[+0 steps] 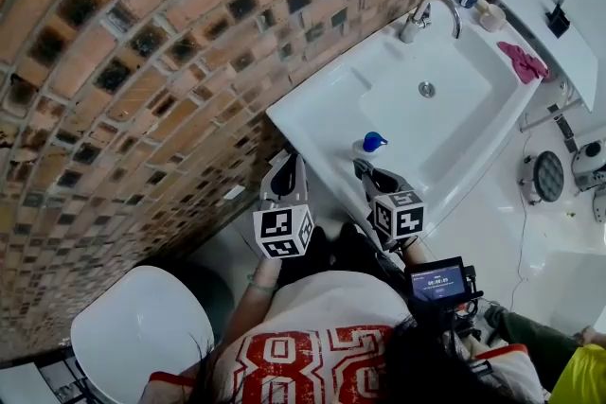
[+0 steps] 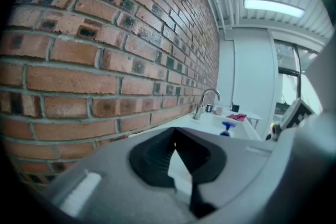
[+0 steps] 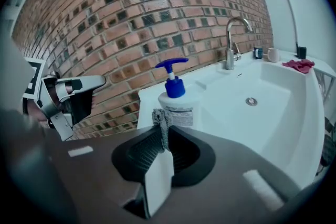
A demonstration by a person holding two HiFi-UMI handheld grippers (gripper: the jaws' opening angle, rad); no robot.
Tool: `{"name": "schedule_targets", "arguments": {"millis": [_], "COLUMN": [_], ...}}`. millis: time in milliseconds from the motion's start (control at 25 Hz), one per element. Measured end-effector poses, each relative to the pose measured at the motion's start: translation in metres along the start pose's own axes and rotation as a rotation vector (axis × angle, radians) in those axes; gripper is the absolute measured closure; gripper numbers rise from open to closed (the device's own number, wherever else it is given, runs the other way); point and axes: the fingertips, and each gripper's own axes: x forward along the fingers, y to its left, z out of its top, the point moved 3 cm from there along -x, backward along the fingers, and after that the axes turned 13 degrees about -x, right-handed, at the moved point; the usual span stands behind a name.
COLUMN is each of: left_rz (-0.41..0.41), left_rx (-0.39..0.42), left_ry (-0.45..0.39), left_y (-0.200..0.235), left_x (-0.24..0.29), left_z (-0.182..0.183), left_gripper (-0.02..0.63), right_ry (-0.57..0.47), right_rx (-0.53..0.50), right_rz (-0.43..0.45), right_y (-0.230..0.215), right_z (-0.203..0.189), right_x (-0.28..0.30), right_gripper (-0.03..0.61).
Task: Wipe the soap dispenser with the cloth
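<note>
The soap dispenser (image 1: 371,145), a clear bottle with a blue pump, stands on the near left corner of the white sink (image 1: 322,104). My right gripper (image 1: 363,168) is just short of it, shut on a small strip of grey cloth (image 3: 160,122) that sticks up between the jaws. In the right gripper view the soap dispenser (image 3: 175,99) rises right behind that cloth. My left gripper (image 1: 284,164) hangs beside the sink's corner near the brick wall, shut and holding nothing. From the left gripper view the soap dispenser (image 2: 227,127) looks small and far off.
A pink cloth (image 1: 524,61) lies on the sink's far right rim. The faucet (image 1: 423,13) and two small cups (image 1: 480,7) stand at the back. A brick wall (image 1: 142,61) runs along the left. A white toilet (image 1: 140,332) sits below left.
</note>
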Motion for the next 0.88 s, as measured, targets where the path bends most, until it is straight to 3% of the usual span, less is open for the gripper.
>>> {"name": "schedule_targets", "arguments": {"millis": [320, 600, 880], "left_rz": [0.028, 0.079, 0.062], "left_rx": [-0.002, -0.017, -0.006], "left_ry": [-0.009, -0.023, -0.016], "left_y": [0.009, 0.025, 0.019], "left_x": [-0.005, -0.007, -0.003], "left_z": [0.001, 0.005, 0.003], "left_gripper": [0.611, 0.611, 0.611], "right_ry": [0.047, 0.052, 0.063], "right_rx": [-0.095, -0.059, 0.005], "right_rz": [0.036, 0.032, -0.015], "right_y": [0.004, -0.008, -0.027], "right_z": [0.007, 0.001, -0.013], "right_x": [0.029, 0.019, 0.005], "right_gripper": [0.532, 0.532, 0.531]}}
